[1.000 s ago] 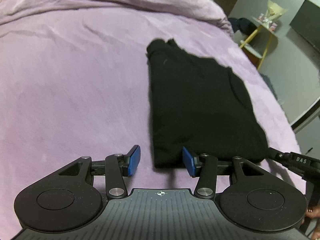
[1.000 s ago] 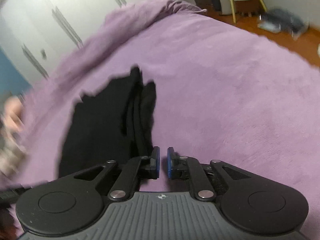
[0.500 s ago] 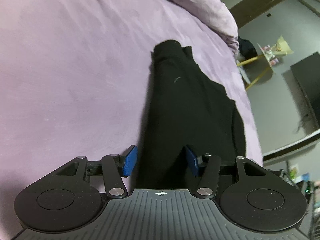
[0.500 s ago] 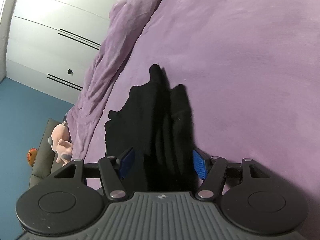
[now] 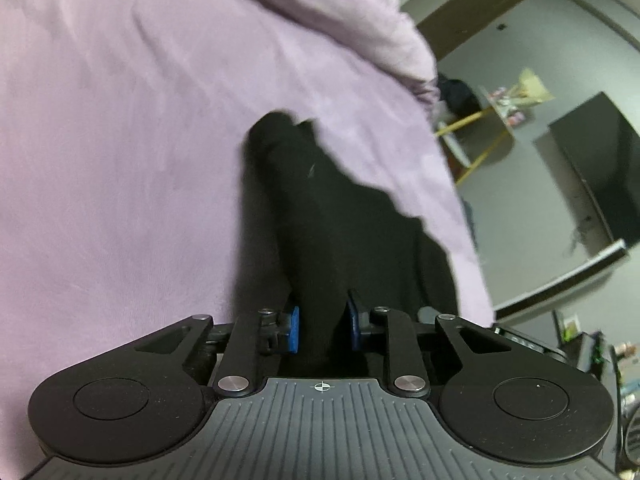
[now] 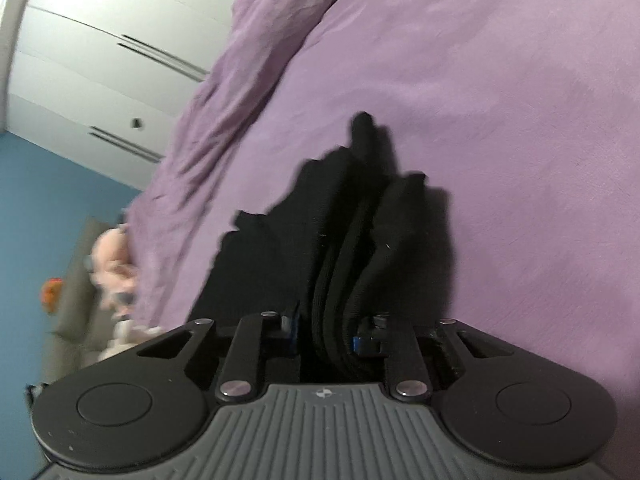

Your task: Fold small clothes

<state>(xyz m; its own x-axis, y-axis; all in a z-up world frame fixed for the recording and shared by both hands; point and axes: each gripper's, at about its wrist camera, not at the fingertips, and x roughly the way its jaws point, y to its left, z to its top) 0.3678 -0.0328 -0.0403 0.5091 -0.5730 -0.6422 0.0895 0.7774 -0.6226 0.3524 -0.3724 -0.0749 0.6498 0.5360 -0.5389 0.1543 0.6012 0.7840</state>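
Bed with a purple blanket fills most of both views; the blanket bunches into a ridge toward the top of each frame. White wardrobe doors take the upper left of the right wrist view, above a blue wall. A dark screen sits at the right of the left wrist view, with a yellow-legged stand beside it.

Black garment, partly folded, lies on the blanket at frame centre and runs down to the bottom middle, into both grippers.

Left gripper: jaws have just been closing and now pinch a thick fold of the garment between the blue pads.

Right gripper: jaws likewise just closed, clamping stacked layers of the garment at its near edge.

Pink soft toy, blurred, left edge.
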